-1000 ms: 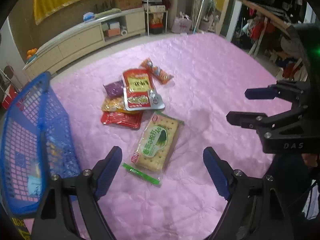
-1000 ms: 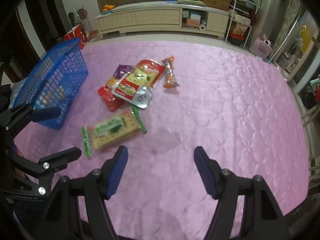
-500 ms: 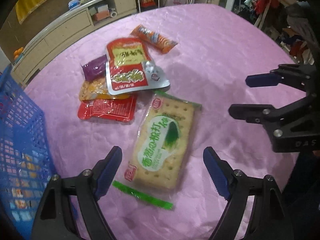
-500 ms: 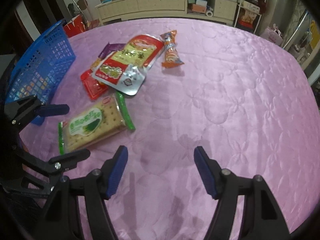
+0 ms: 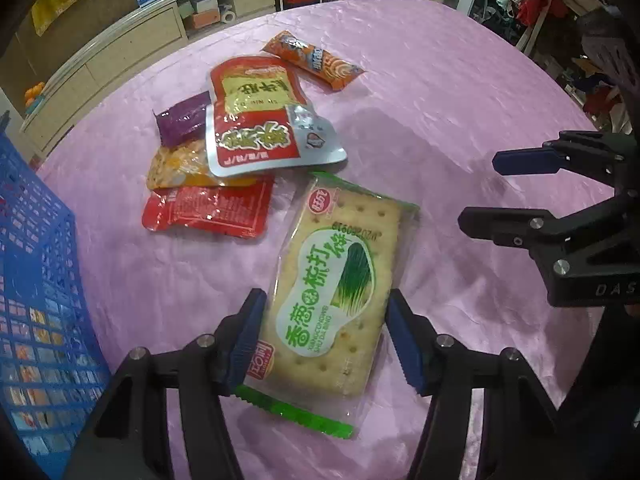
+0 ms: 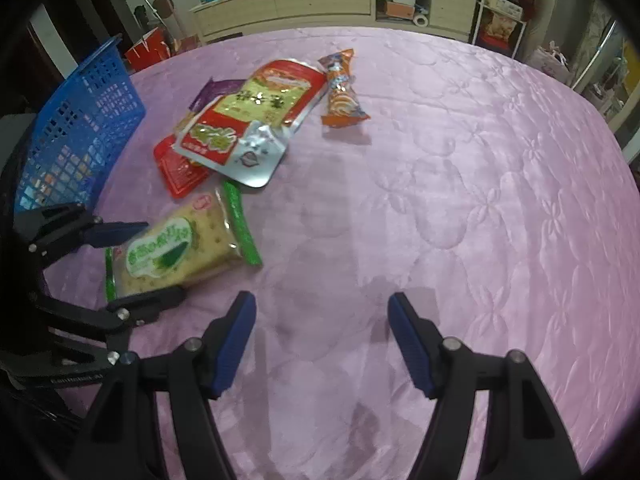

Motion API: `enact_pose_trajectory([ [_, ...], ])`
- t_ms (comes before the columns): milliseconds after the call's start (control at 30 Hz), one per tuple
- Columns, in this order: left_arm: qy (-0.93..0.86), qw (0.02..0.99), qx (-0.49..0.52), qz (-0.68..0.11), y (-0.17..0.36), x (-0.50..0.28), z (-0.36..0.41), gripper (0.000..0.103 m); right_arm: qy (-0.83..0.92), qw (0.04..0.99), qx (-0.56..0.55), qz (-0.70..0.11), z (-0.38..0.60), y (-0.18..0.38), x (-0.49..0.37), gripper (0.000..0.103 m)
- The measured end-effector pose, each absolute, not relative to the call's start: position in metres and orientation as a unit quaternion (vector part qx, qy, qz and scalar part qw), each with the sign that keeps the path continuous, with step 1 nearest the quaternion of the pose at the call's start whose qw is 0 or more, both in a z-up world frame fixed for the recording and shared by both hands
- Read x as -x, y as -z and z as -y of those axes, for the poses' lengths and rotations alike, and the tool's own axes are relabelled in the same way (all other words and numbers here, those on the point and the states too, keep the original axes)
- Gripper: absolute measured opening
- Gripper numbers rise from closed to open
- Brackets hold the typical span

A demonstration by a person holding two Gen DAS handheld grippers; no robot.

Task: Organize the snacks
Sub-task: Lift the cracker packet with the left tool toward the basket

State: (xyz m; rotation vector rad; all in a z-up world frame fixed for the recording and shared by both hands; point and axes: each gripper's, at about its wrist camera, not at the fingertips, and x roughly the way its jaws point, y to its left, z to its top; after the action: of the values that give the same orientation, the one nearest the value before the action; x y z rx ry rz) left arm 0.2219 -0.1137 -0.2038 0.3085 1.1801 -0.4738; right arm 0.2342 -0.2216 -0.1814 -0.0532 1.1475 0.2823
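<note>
Left gripper jaws, just closing, straddle cracker packet on pink quilted counter; contact unclear. Right gripper jaws open, empty. Only right view shows whole blue basket.

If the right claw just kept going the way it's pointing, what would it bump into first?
Probably just the pink cloth. The right claw is open with nothing between its fingers, and the cracker pack lies well off to its left, so it likely misses every snack.
</note>
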Motion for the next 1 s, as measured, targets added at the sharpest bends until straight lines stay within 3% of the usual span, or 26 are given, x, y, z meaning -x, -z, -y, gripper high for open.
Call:
enact_pose_trajectory([
  [467,0.172,0.857,-0.119,-0.471,0.122,-0.199,0.091,0.058,-0.149,0.841,0.006,-0.519,0.206,0.129,-0.245,0.073],
  [633,0.149,0.874,-0.111,-0.450,0.094,-0.208,0.071,0.058,-0.155,0.839,-0.010,-0.521,0.191,0.115,-0.269,0.084],
  [1000,0.066,0.886,-0.057,-0.456,0.096,-0.264,0.040,0.058,-0.136,0.788,-0.107,-0.591,0.183,0.148,-0.332,0.085],
])
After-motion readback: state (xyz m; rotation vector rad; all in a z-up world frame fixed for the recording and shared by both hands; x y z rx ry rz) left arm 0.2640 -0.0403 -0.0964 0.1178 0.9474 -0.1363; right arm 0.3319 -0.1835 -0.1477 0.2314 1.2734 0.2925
